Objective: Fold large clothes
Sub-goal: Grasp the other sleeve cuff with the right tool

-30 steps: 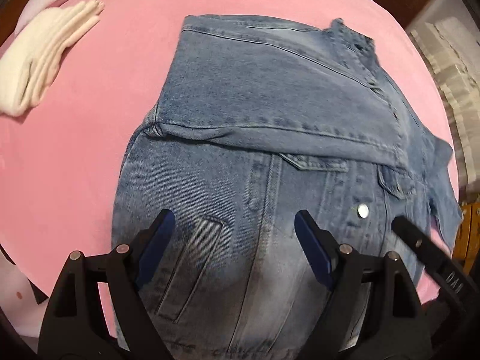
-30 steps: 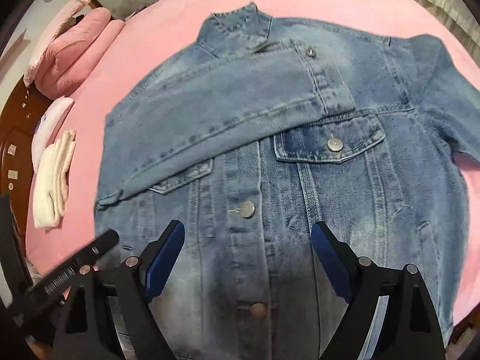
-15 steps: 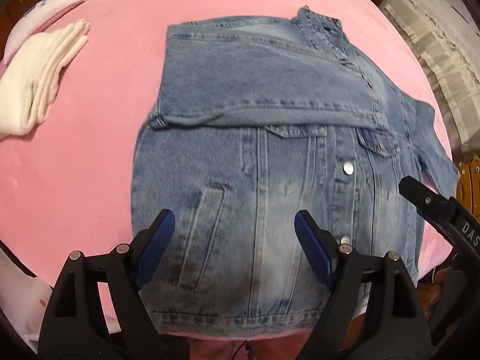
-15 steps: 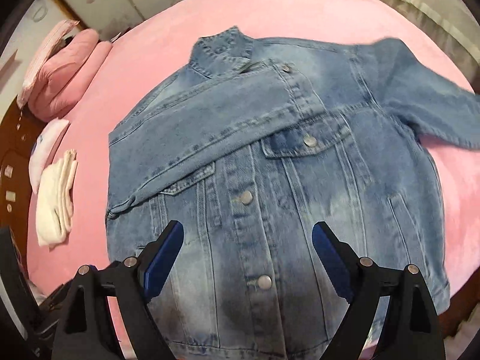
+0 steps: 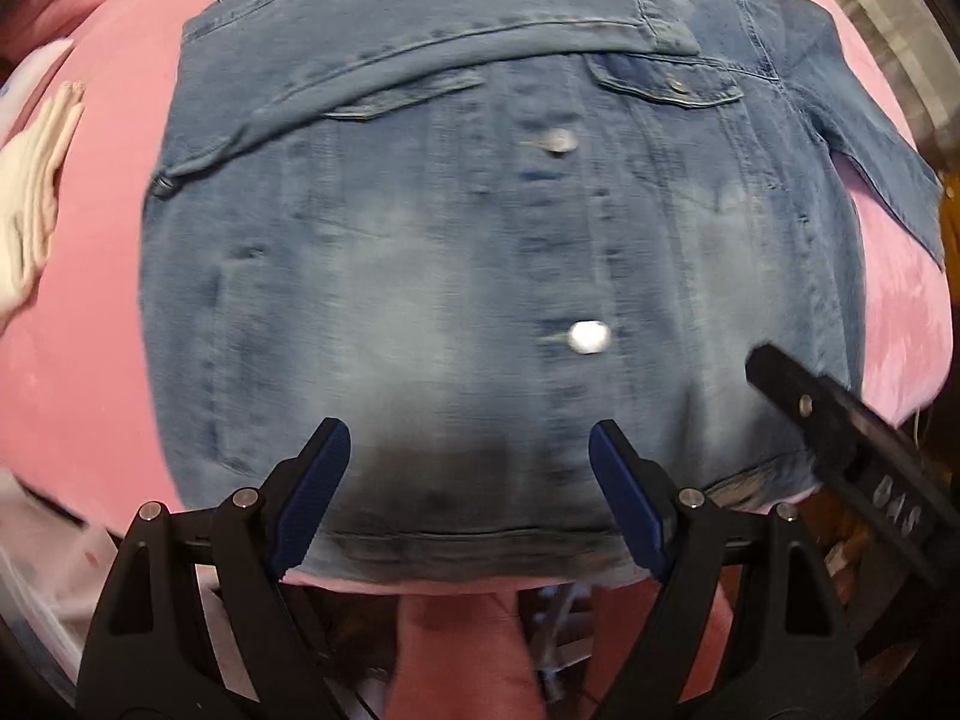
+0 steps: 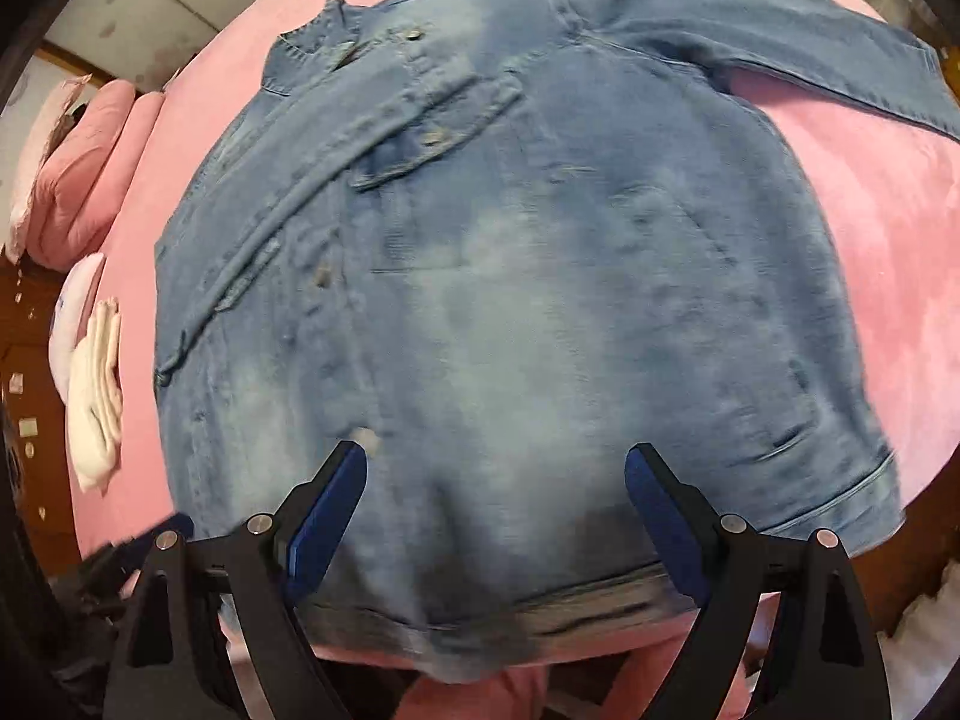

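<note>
The denim jacket (image 5: 480,252) lies flat, front side up, on the pink bed (image 5: 84,372) and fills the middle of both views. One sleeve is folded across the chest. The left gripper (image 5: 469,498) and the right gripper (image 6: 495,516) hang above the hem, jaws released and holding nothing. Folded white cloth (image 6: 96,396) lies at the left edge.

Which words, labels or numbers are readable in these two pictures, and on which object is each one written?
"DAS": pale letters on the black arm of the right gripper, seen at the right edge of the left wrist view; any further letters are cut off.
Blue print on the white pillow: too small to read.
Denim jacket: buttons blurred, no readable text.
</note>
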A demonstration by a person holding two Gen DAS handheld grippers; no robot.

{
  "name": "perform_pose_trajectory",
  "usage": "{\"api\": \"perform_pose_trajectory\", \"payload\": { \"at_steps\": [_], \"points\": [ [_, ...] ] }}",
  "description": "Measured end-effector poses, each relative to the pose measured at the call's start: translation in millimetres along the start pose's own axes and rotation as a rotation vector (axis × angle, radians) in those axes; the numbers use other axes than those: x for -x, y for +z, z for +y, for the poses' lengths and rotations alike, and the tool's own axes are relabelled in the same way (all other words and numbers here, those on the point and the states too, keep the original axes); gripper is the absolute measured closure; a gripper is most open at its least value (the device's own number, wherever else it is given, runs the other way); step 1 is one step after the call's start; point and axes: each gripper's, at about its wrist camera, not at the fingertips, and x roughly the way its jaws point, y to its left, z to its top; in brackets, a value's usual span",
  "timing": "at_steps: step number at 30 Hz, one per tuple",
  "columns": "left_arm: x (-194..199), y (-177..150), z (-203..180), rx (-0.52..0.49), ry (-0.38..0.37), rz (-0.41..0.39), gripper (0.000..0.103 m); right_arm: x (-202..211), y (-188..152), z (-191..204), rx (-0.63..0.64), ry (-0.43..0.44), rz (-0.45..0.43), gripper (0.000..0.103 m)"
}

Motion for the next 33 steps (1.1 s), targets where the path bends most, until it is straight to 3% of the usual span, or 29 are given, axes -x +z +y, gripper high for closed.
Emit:
{"api": "perform_pose_trajectory", "payload": {
  "at_steps": [2, 4, 6, 11, 15, 20, 25, 30, 33],
  "points": [
    [-6, -2, -27, 0.053, 0.016, 0.043, 0.023, 4, 0, -21, 0.016, 0.028, -0.013, 0.014],
    [-15, 0, -61, 0.077, -0.031, 0.124, 0.023, 13, 3, -45, 0.023, 0.048, -0.061, 0.014],
    [-19, 8, -108, 0.040, -0.084, 0.187, 0.023, 25, 13, -73, 0.035, 0.045, -0.104, 0.014],
    [-6, 42, -229, -0.178, -0.050, 0.134, 0.023, 57, 43, -157, -0.024, 0.045, -0.184, 0.014],
    [7, 69, -302, -0.230, -0.042, 0.075, 0.023, 67, 68, -241, -0.214, 0.037, -0.230, 0.014],
    [9, 88, -357, -0.179, -0.140, 0.064, 0.023, 51, 84, -324, -0.512, 0.100, -0.258, 0.014],
    [3, 102, -392, -0.221, -0.103, 0.079, 0.023, 38, 93, -381, -0.728, 0.193, -0.331, 0.014],
    [3, 125, -417, -0.239, -0.106, 0.057, 0.023, 33, 109, -390, -0.729, 0.175, -0.421, 0.020],
    [4, 139, -422, -0.224, -0.101, 0.041, 0.023, 26, 124, -391, -0.721, 0.131, -0.453, 0.037]
  ]
}}
